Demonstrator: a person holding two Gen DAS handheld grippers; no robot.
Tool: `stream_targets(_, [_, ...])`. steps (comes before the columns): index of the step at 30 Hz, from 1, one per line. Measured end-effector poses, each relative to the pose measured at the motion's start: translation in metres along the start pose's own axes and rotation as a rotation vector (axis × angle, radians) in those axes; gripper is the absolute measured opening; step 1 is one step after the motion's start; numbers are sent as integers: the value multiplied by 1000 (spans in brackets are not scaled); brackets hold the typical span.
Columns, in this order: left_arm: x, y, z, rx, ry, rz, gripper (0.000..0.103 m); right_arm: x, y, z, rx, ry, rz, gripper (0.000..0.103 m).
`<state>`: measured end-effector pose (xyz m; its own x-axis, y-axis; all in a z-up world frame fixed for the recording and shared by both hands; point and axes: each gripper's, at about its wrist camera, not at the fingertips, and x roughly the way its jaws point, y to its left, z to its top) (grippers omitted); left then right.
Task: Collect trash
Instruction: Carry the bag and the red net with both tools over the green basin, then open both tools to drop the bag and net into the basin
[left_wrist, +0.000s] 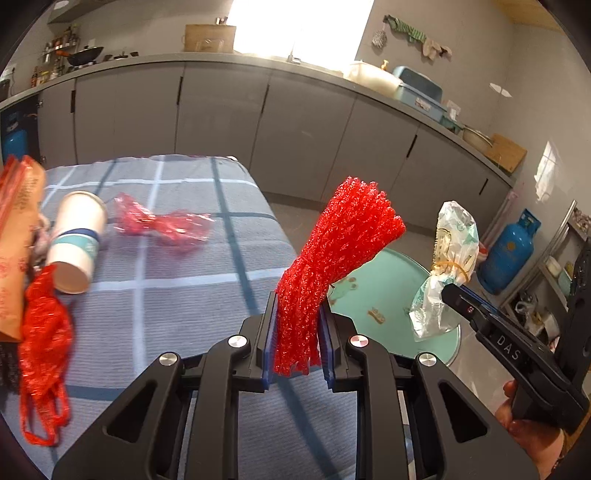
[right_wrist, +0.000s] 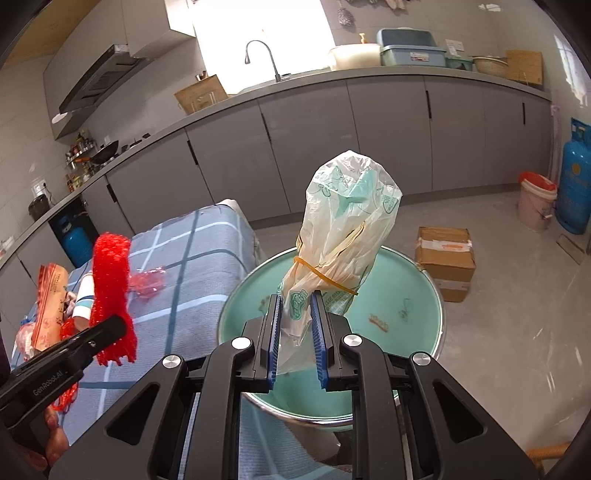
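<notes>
Now the left gripper (left_wrist: 297, 336) clamps a red foam net (left_wrist: 332, 266) and the right gripper (right_wrist: 297, 332) a banded plastic bag (right_wrist: 343, 236), both raised near the teal bin (right_wrist: 406, 295) off the table's right edge, likely for dropping; a cup (left_wrist: 75, 243) remains

Checked cloth (left_wrist: 177, 280) bears cup (left_wrist: 75, 245), red wrapper (left_wrist: 162, 223).

Your right claw (right_wrist: 296, 325) was clamped on a plastic bag (right_wrist: 343, 221) bound with a rubber band (right_wrist: 325, 275), held upright above the teal basin (right_wrist: 406, 295). Your left claw (right_wrist: 110, 328) gripped red foam netting (right_wrist: 110, 280) over the checked worktop (right_wrist: 199, 280).
</notes>
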<state>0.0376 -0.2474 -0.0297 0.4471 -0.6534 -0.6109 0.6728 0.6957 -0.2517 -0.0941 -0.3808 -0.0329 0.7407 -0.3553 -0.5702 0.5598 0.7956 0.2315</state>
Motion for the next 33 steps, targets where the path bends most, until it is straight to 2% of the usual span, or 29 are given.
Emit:
stream_targets(5, [36,-26,7,33,41,-16,21,9,-14,-3,0,28,-25,18])
stream_targets(13, [79,-48,19,32,103,-41,22,26,-31,-9,38,101,-39,18])
stream_targets(17, [95,-57,21,55,130,-52,28,32,-36,-9,64,127,-31,19])
stream_targets(19, [99,-56,21,44,135,-40,49,33,-34,-9,54,134,-40,19])
stream_targets(20, [100,-54,22,30,132,-43,66,34,-33,-9,49,138,-46,21])
stream_targets(21, [99,-50,22,10,122,-44,73,35,-32,-9,47,143,-49,21])
stream_targets(24, [100,-46,22,-3,127,-43,74,38,-34,-10,55,157,-61,23])
stream_targets(25, [100,-43,22,-13,129,-32,75,38,-35,-10,62,156,-65,27])
stream_targets(26, [99,-39,22,-31,128,-27,79,38,-37,-9,71,151,-68,37])
stream_targets(28, [93,-30,22,-67,118,-19,85,35,-42,-9,100,137,-81,50])
stream_targets(33, [73,-11,22,-109,69,52,94,29,-45,-9,118,96,-91,60])
